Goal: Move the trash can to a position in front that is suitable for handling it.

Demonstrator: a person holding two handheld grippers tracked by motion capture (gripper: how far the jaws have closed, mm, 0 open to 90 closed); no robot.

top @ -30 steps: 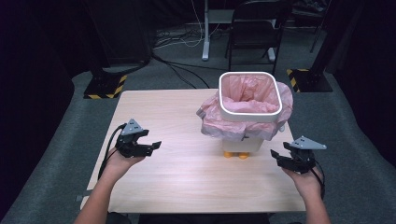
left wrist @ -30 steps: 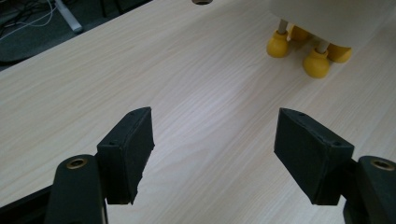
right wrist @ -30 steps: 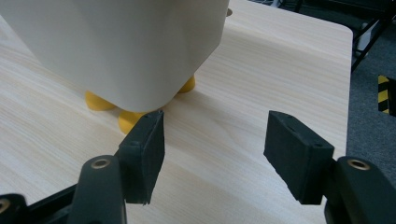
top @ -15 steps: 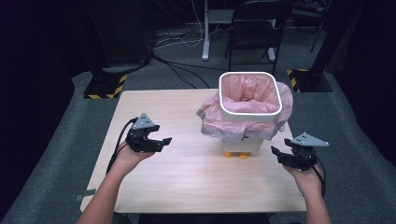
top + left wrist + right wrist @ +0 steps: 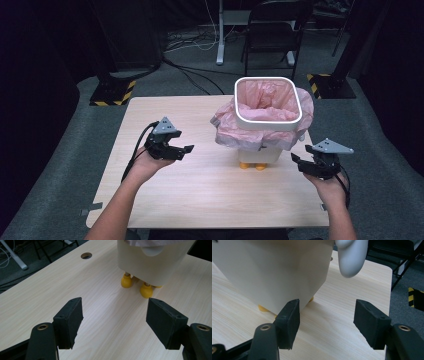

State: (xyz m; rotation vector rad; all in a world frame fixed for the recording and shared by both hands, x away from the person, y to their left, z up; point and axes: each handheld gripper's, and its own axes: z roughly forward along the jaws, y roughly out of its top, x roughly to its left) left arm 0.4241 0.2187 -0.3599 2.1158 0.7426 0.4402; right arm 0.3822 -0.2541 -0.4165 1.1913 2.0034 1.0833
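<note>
Nothing looked done yet: the bin with its pink bag stood untouched on the desk, between the left tool and right tool, both wide and empty.

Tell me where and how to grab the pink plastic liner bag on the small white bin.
Pinch the pink plastic liner bag where its loose overhang droops below the white rim ring, likely from the bin's left with the open left hand-held gripper. That slack fold hangs clear of the bin wall.

high view: above, forward-down | gripper views: low, close | shared: bin
</note>
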